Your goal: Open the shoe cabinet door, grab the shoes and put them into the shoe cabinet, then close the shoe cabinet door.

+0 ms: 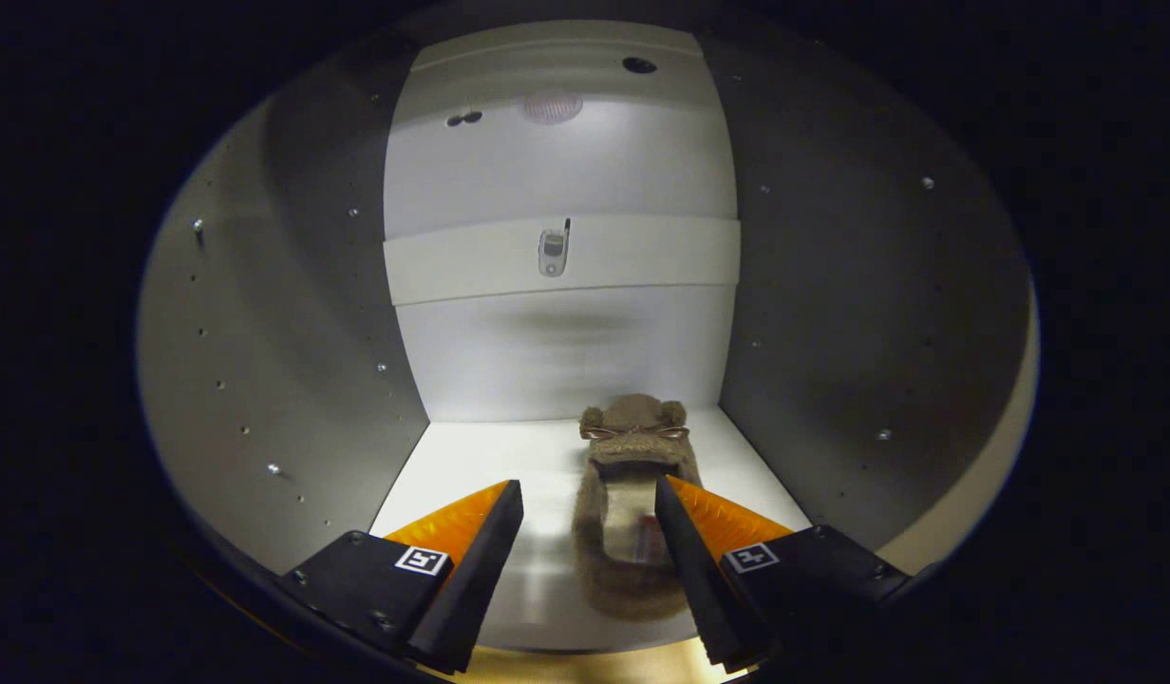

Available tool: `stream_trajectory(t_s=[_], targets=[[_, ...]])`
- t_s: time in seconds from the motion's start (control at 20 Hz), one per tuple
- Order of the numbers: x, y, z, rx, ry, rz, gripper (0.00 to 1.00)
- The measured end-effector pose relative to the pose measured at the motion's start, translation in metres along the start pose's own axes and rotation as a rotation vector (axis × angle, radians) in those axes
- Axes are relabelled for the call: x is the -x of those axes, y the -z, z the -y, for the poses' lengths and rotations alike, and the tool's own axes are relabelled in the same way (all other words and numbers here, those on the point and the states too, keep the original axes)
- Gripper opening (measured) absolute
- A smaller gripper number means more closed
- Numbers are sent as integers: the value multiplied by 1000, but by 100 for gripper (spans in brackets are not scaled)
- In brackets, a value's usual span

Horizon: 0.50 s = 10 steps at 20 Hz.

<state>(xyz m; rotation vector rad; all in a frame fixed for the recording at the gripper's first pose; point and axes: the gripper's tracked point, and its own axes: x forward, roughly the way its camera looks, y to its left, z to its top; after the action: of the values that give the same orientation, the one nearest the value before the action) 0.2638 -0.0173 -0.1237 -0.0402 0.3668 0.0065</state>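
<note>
While your jaws stand released and spread apart inside the shoe cabinet (262, 313), the gripper (590, 499) grasps nothing. You have the furry brown slipper (623, 513) lying on the cabinet's white floor, its toe with the small bow pointing at the back wall and nearly reaching it. Its heel end sits between your fingers, closer to the right one, which overlaps its edge. Above the slipper, a small fitting (553, 252) is fixed on the back wall's crosswise rail.
</note>
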Motion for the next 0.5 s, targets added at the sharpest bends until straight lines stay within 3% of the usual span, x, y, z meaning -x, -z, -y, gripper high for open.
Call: stream_trajectory(t_s=[0.5], targets=[[155,-4,1,-58,-86,95,97]])
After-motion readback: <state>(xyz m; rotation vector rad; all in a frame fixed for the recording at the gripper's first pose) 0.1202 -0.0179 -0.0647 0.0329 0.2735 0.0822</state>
